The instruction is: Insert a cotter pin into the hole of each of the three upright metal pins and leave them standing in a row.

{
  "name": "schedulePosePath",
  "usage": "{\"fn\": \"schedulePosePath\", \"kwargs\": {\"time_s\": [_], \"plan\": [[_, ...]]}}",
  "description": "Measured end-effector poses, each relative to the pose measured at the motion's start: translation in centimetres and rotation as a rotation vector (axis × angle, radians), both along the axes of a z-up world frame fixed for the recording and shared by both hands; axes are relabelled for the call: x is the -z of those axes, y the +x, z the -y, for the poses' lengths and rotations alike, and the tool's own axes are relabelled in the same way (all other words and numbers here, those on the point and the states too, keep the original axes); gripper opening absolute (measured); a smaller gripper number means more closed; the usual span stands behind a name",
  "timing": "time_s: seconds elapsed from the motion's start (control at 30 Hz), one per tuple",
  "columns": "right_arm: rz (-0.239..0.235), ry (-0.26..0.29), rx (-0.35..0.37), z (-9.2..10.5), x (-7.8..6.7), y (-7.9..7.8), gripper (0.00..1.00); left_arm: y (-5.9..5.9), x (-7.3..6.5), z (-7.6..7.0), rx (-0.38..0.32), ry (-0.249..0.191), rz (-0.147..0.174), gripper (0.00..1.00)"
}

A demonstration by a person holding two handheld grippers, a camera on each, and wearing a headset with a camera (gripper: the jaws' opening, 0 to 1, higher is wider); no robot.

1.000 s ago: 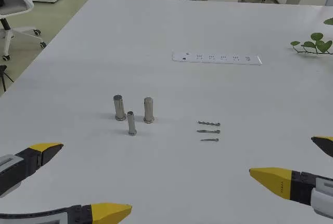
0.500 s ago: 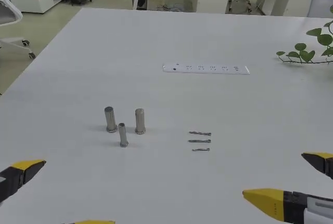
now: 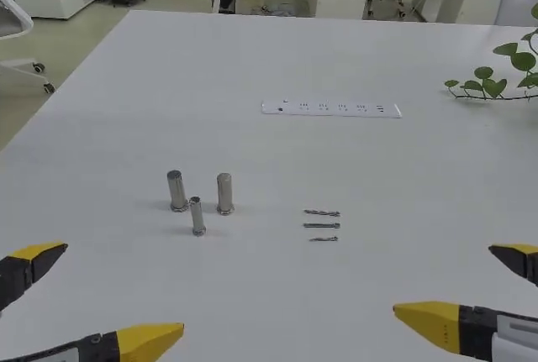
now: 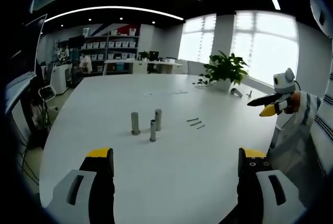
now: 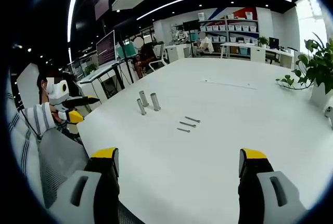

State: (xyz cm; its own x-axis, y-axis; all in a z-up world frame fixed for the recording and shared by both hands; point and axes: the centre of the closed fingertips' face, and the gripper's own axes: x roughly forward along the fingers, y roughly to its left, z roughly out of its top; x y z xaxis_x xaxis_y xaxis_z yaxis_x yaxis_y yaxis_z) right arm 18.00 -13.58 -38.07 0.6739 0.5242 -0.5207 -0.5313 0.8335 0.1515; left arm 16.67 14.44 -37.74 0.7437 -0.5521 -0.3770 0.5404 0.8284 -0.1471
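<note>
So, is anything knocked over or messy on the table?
Nothing is knocked over or spilled. The three metal pins all stand upright, though in a little triangle, not a row. The three cotter pins lie neatly side by side, apart from them.

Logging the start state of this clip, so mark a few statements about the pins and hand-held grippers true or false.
1. All three metal pins stand upright. True.
2. One cotter pin is inserted. False: all three cotter pins lie loose on the table.
3. The right hand-held gripper holds a cotter pin. False: it is open and empty.
4. The left hand-held gripper is open. True.
5. The metal pins form a straight row. False: the middle one stands nearer the camera.
</note>
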Motion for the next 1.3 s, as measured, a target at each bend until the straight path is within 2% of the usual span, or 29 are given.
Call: {"fn": "schedulePosePath", "kwargs": {"time_s": [0.1, 0.17, 0.37, 0.43, 0.57, 0.6, 0.7, 0.87, 1.07, 1.17, 1.3], "plan": [[0.000, -0.002, -0.001, 0.0, 0.0, 0.0, 0.95, 0.1, 0.1, -0.2, -0.005, 0.016, -0.002, 0.99], [0.002, 0.000, 0.000, -0.1, -0.1, 0.1, 0.95, 0.1, 0.7, -0.4, -0.002, 0.039, -0.023, 0.99], [0.006, -0.001, 0.002, -0.1, -0.2, 0.2, 0.95, 0.0, 0.9, -0.6, -0.002, 0.048, -0.028, 0.99], [0.006, -0.001, 0.003, -0.1, -0.2, 0.2, 0.95, -0.1, 1.2, -0.8, -0.001, 0.060, -0.039, 0.99], [0.009, -0.002, 0.005, -0.1, -0.2, 0.2, 0.94, -0.2, 1.4, -1.0, 0.004, 0.087, -0.038, 0.99], [0.009, -0.002, 0.007, -0.1, -0.1, 0.2, 0.94, -0.2, 1.4, -1.0, 0.004, 0.085, -0.038, 0.99], [0.008, -0.002, 0.010, 0.0, -0.1, 0.2, 0.94, -0.1, 0.7, -0.7, 0.006, 0.053, -0.009, 0.99], [0.001, 0.010, 0.005, -0.2, 0.0, 0.2, 0.93, 0.0, 1.0, -0.8, 0.013, 0.077, -0.023, 0.99], [-0.004, 0.007, 0.008, -0.2, 0.2, 0.3, 0.94, 0.1, 1.0, -0.6, 0.018, 0.058, -0.032, 0.99], [-0.007, 0.002, 0.008, -0.1, 0.3, 0.4, 0.94, 0.2, 0.9, -0.4, 0.015, 0.026, -0.035, 0.99], [-0.012, 0.002, 0.006, -0.2, 0.4, 0.5, 0.94, 0.3, 1.1, -0.4, 0.019, 0.031, -0.043, 0.99]]}}
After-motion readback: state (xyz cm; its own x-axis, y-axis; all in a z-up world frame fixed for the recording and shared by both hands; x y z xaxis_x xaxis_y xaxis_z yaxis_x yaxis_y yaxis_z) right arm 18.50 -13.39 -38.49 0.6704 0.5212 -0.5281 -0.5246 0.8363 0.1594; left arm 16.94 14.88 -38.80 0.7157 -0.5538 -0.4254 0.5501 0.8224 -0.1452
